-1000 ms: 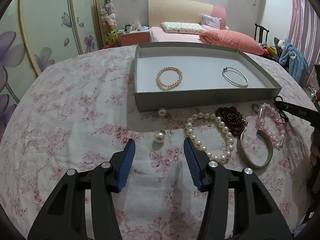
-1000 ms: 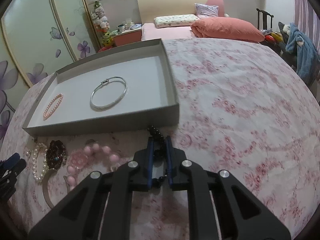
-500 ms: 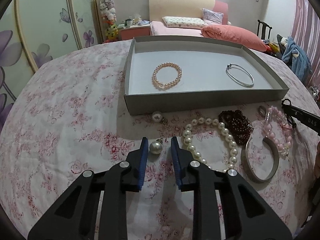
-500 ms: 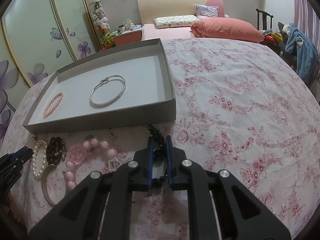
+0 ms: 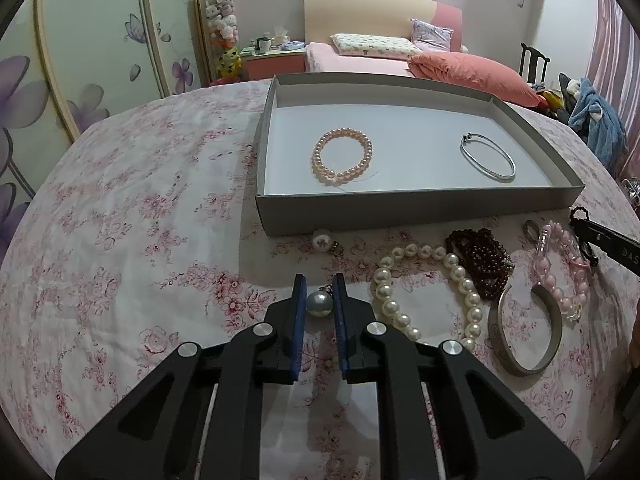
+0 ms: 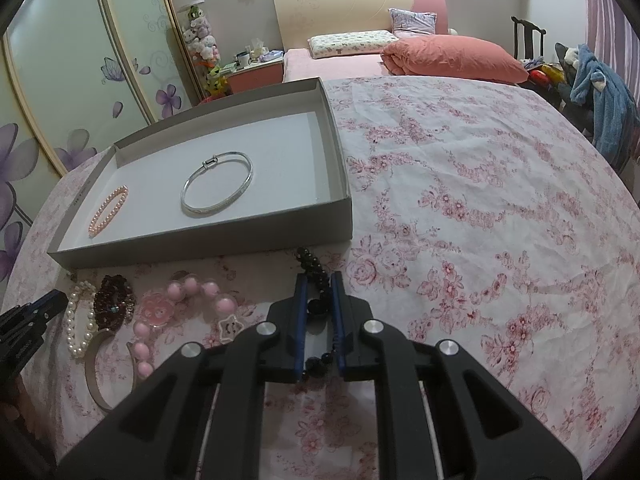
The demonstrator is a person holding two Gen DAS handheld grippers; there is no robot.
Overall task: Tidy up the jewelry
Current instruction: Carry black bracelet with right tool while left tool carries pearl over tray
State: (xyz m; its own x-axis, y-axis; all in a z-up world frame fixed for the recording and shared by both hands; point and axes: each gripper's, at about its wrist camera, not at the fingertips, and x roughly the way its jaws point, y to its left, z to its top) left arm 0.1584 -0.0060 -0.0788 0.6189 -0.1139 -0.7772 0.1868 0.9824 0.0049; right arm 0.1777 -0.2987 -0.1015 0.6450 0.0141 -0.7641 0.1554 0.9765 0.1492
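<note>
**Two clamped pieces before the tray**

Left hand-held gripper grips a pearl earring, loop end toward the grey tray. Right hand-held gripper pinches a black bead bracelet, its long axis running toward the tray's near edge on the bench.

Floral tablecloth, bed with salmon duvet, plush toy stack, blue robe

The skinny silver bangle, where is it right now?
The skinny silver bangle lies flat inside the grey tray, on its right half in the left wrist view, apart from the pink pearl bracelet to its left.
</note>
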